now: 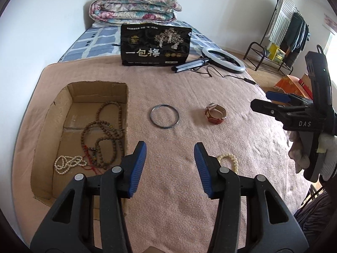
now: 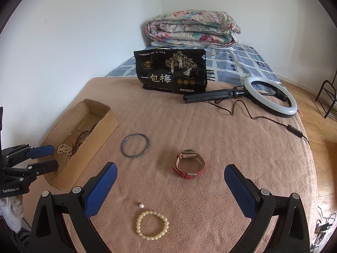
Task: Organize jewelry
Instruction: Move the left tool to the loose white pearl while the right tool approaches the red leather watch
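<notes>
Atop a pink blanket (image 2: 210,139): cardboard box (image 2: 105,126), bangle (image 2: 124,147); white walls (image 2: 84,31).

Left tool (image 1: 170,158) and right tool (image 2: 170,182), both wide apart.

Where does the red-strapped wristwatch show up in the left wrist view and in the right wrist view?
Left wrist view: the red-strapped wristwatch lies right of centre on the pink blanket, right of the thin blue bangle.
Right wrist view: the watch lies near centre, right of and nearer than the bangle.
Shared landmark: the black snack bag with gold lettering, standing behind the jewelry in both.
</notes>
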Demonstrator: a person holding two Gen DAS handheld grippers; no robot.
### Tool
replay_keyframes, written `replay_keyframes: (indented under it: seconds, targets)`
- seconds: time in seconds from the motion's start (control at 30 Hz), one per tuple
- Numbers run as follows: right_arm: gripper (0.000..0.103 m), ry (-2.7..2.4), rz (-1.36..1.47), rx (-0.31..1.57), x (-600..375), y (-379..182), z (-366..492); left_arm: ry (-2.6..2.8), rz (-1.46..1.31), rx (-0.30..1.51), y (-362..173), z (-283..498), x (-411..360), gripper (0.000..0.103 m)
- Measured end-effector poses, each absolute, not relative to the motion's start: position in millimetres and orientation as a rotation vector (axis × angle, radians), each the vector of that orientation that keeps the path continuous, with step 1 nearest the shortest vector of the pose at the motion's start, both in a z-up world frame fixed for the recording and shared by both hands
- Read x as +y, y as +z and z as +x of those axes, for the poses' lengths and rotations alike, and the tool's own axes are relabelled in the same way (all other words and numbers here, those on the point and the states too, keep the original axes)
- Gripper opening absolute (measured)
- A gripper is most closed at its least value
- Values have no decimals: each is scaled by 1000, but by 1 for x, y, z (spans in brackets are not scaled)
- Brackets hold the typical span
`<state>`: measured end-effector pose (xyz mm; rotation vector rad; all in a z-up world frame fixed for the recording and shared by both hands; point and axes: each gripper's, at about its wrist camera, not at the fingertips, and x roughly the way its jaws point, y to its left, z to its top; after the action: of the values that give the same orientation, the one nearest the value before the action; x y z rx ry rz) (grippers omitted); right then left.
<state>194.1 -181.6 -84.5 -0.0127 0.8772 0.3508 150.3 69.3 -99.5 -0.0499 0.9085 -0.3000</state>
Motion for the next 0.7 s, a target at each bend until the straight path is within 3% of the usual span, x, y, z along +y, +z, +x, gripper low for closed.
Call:
replay_keyframes:
  seconds: [0.37, 0.7]
  targets:
    - [100, 303, 67, 955, -222, -117, 219, -437, -13, 976, -123, 159, 11, 29]
    - [87, 312, 100, 1010, -230, -143, 238, -507, 54, 1060, -168, 169, -26, 18]
